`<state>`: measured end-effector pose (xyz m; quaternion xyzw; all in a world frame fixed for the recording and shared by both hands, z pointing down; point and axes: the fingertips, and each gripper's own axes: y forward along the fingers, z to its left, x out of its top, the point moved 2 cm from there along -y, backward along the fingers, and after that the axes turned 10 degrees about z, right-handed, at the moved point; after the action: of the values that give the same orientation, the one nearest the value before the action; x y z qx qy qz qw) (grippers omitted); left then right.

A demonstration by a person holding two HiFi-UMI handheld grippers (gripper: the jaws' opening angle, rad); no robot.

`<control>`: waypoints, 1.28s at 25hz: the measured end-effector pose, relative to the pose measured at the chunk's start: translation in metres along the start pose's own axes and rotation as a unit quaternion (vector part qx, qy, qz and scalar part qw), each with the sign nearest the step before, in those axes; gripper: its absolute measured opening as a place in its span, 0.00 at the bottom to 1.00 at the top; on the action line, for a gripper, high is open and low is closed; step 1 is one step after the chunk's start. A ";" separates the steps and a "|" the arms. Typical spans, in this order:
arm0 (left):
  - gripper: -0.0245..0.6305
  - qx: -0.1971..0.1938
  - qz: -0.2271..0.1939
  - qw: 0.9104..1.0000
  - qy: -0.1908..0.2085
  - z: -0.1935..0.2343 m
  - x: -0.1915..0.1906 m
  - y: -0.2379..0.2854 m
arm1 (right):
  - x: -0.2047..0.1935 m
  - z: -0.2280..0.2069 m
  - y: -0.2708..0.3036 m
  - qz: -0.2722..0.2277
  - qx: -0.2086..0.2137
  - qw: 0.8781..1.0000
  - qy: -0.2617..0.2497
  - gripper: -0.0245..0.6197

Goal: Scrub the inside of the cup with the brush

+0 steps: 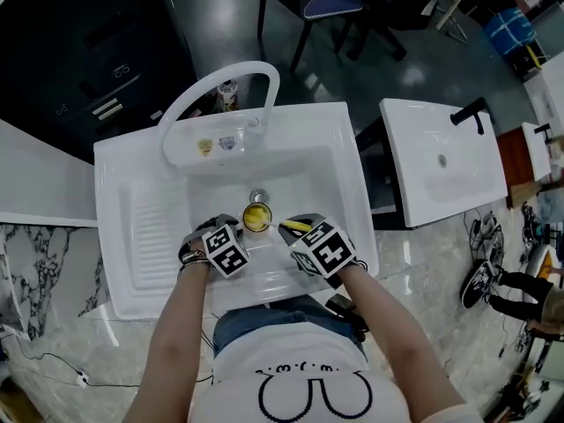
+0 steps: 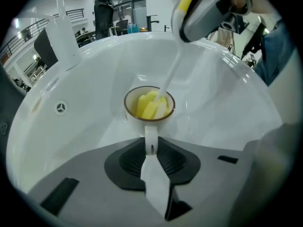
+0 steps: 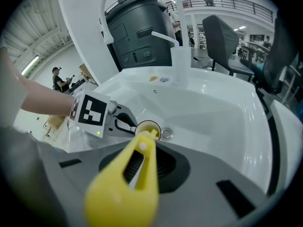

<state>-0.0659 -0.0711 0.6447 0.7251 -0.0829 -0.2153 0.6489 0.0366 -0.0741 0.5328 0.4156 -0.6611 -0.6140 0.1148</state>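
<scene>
A small white cup (image 1: 256, 218) with a brown rim stands in the sink basin (image 1: 335, 183) just in front of the drain (image 1: 257, 196). My left gripper (image 1: 236, 227) is shut on the cup's handle (image 2: 150, 143), which sits between its dark ribbed pads. My right gripper (image 1: 295, 229) is shut on the yellow handle of the brush (image 3: 128, 183). The brush's clear stem (image 2: 173, 72) slants down from the right gripper (image 2: 203, 13) into the cup (image 2: 149, 104), whose inside is filled by the yellow brush head. The right gripper view shows the cup (image 3: 148, 126) beyond the brush's tip.
An arched white faucet (image 1: 220, 91) rises at the basin's back edge. A ribbed draining board (image 1: 145, 227) lies to the left of the basin. A second white sink (image 1: 441, 161) stands to the right, a chair (image 1: 330, 7) behind. Cables and gear litter the floor at right.
</scene>
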 end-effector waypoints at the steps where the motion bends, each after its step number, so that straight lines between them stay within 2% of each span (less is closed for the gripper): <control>1: 0.16 0.002 -0.003 1.000 0.000 -0.001 -0.001 0.001 | -0.001 -0.001 0.000 -0.002 0.000 1.000 0.005 0.10; 9: 0.16 0.042 -0.068 0.997 -0.009 0.004 0.017 -0.022 | -0.007 -0.016 -0.005 -0.023 0.008 0.997 0.074 0.10; 12: 0.16 0.042 -0.068 0.997 -0.001 0.003 0.019 -0.025 | -0.007 -0.017 -0.004 -0.021 0.010 0.997 0.078 0.10; 15: 0.14 0.017 -0.071 0.997 -0.009 0.001 0.016 -0.024 | -0.004 -0.017 -0.005 -0.021 0.010 0.997 0.071 0.10; 19: 0.14 -0.035 -0.086 0.993 -0.068 0.002 0.011 -0.022 | 0.005 -0.010 -0.016 -0.034 0.003 0.998 0.045 0.10; 23: 0.14 -0.062 -0.096 0.987 -0.110 0.005 0.008 -0.021 | 0.012 -0.007 -0.042 -0.055 0.000 0.998 0.039 0.10; 26: 0.14 -0.092 -0.098 0.979 -0.151 0.011 0.009 -0.020 | 0.017 -0.008 -0.068 -0.083 0.000 0.996 0.044 0.10; 29: 0.14 -0.134 -0.094 0.961 -0.221 0.016 0.009 -0.022 | 0.021 -0.004 -0.093 -0.114 0.009 0.992 0.053 0.10; 32: 0.14 -0.161 -0.090 0.943 -0.278 0.020 0.008 -0.022 | 0.018 0.006 -0.103 -0.108 0.019 0.993 0.043 0.10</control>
<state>-0.0706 -0.0895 0.6205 0.5264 -0.1590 -0.4764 0.6860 0.0635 -0.0717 0.4312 0.5128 -0.6182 -0.5918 0.0682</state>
